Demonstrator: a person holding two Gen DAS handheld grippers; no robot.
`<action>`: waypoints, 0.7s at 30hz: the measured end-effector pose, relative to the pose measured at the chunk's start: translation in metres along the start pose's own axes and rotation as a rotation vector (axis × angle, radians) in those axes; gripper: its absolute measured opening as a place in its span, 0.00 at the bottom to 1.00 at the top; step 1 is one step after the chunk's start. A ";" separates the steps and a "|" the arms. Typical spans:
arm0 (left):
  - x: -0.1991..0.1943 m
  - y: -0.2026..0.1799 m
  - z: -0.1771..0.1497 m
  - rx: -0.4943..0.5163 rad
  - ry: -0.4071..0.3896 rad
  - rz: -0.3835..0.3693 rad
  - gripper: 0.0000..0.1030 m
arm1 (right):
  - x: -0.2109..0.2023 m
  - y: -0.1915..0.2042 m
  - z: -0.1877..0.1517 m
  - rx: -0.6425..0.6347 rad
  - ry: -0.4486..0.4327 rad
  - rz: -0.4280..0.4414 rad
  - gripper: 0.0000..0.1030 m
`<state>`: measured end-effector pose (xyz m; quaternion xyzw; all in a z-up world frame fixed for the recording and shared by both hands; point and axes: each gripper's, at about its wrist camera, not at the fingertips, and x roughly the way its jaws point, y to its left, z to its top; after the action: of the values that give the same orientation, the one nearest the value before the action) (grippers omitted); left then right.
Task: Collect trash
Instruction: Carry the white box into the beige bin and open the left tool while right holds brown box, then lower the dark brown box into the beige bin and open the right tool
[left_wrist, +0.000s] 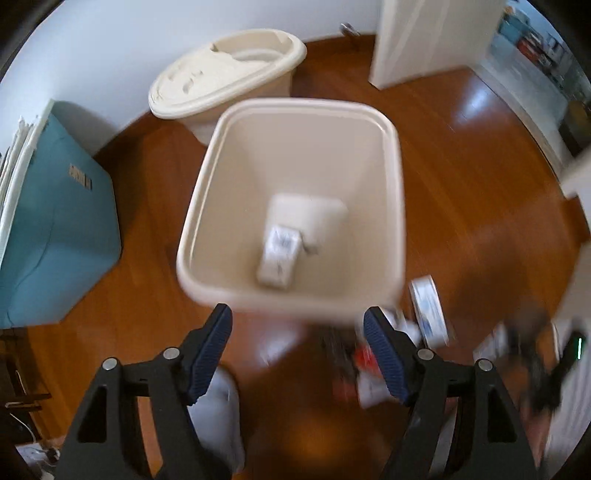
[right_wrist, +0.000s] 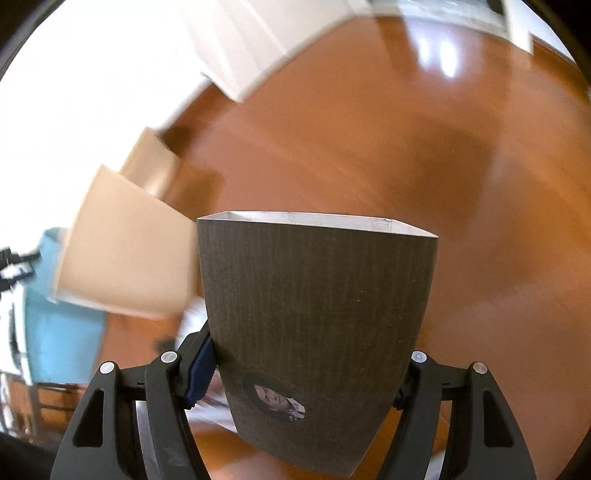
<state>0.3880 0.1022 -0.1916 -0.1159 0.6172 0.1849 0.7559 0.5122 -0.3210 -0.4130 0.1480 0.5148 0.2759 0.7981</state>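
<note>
Mid-carry here: right tool (right_wrist: 306, 376) is clamped on a dark open-topped carton (right_wrist: 317, 325) with the beige trash bin (left_wrist: 391, 147) off to its left, left tool (left_wrist: 297, 332) hangs open and empty over that bin, so next up is probably swinging left and dropping it in.

A glossy reddish-brown wooden floor (left_wrist: 461, 177) carries everything here. Directly ahead of the left jaws, a beige open waste bin (left_wrist: 388, 206) stands on the boards, with a cream lidded bin (left_wrist: 221, 77) just behind it against the wall. Off to the left of those jaws sits a teal box (left_wrist: 62, 229). Beside the right-hand jaw, blurred white cartons and scraps of litter (left_wrist: 428, 310) lie scattered on the floor, close to the open bin's near corner. A white door (left_wrist: 413, 40) meets the floor farther back.
</note>
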 end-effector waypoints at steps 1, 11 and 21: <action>-0.014 0.000 -0.012 0.020 -0.007 0.005 0.71 | -0.002 0.013 0.010 -0.008 -0.017 0.042 0.71; -0.025 0.018 -0.011 0.006 -0.069 -0.055 0.71 | 0.014 0.195 0.110 -0.193 -0.059 0.343 0.72; 0.008 0.052 -0.010 -0.107 0.056 -0.078 0.71 | 0.139 0.308 0.124 -0.253 0.136 0.385 0.81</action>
<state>0.3590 0.1461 -0.1985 -0.1853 0.6223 0.1847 0.7378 0.5799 0.0156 -0.3026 0.1234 0.4910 0.4944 0.7066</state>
